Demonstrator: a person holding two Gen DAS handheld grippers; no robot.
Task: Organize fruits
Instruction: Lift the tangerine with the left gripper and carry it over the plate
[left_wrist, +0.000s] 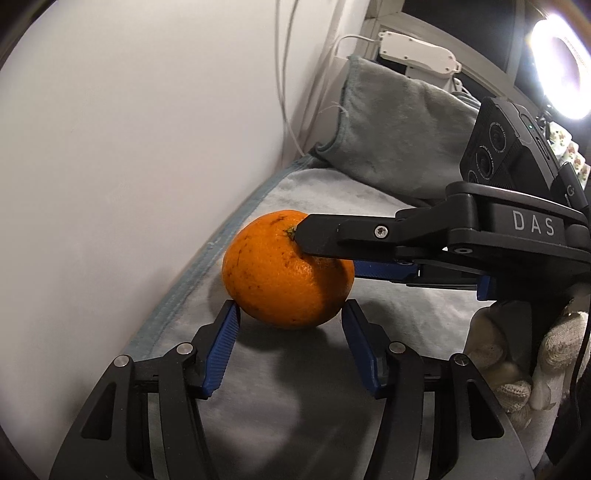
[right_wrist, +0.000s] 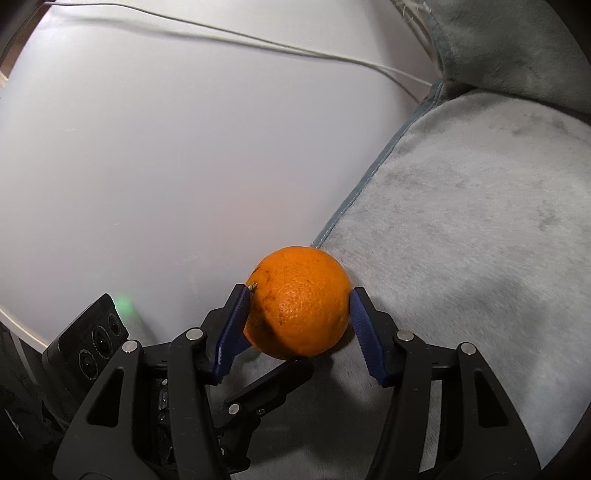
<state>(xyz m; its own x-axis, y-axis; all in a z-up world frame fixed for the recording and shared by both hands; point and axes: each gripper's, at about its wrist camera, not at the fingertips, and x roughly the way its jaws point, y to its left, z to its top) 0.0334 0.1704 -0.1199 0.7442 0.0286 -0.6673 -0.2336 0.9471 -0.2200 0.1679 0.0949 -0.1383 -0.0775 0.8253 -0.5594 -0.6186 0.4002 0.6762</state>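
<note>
Orange: a single orange (right_wrist: 300, 302) with a few dark specks and a small stem nub sat low over the grey fleece blanket (right_wrist: 480, 240), close to the blanket's stitched blue-grey edge and beside the white wall (left_wrist: 129, 129).
Right gripper: the right gripper (right_wrist: 299, 314) was clamped on the orange, one blue ribbed pad pressed at the stem side and the other on the opposite side; from the left wrist view its black finger (left_wrist: 343, 236) covered the stem end.
Left gripper: the left gripper (left_wrist: 290, 314) stood with its jaws apart, the blue pads (left_wrist: 221, 350) flanking the lower part of the orange; whether their tips touched the peel I could not tell.
Hand: a hand in a white knit glove (left_wrist: 517, 362) held the right gripper's handle at the right edge of the left wrist view.
Blanket: it lay flat under the fruit and rose in a bunched fold (left_wrist: 399, 140) against the back.
Cables: white cords (right_wrist: 258, 40) ran along the wall down to the blanket's corner.
Power strip: a white power strip (left_wrist: 417, 51) rested above the fold.
Lamp: a bright ring light (left_wrist: 561, 66) glared at the upper right.
</note>
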